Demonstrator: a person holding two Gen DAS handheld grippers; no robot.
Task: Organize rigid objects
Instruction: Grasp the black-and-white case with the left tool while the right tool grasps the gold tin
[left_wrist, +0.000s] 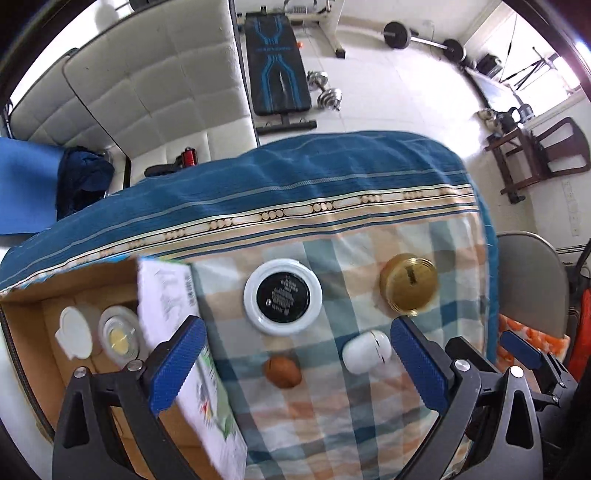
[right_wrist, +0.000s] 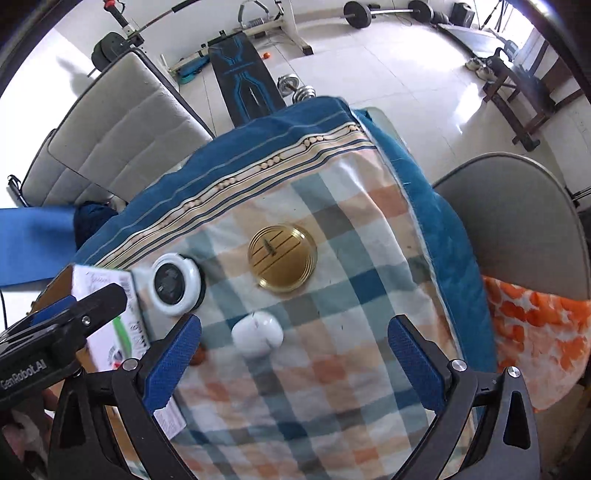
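Both claws hover wide apart and hold nothing above a checked cloth (right_wrist: 332, 369) covering the table. The white earbud case (right_wrist: 257, 333) serves as landmark: it lies just ahead of the right claw (right_wrist: 293, 360), between its fingers, long axis running side to side. The left claw (left_wrist: 299, 369) sits left of the case, nearer a small brown nut-like object (left_wrist: 282, 371). Beyond the case rest a round black-and-white tin (left_wrist: 282, 296) and a brass disc (right_wrist: 282, 257). Far left of the case stands a cardboard box (left_wrist: 26, 317) holding lids.

gold lid (right_wrist: 282, 257): shiny metal | tablecloth (right_wrist: 332, 369): matt cloth | box (left_wrist: 26, 317): cardboard
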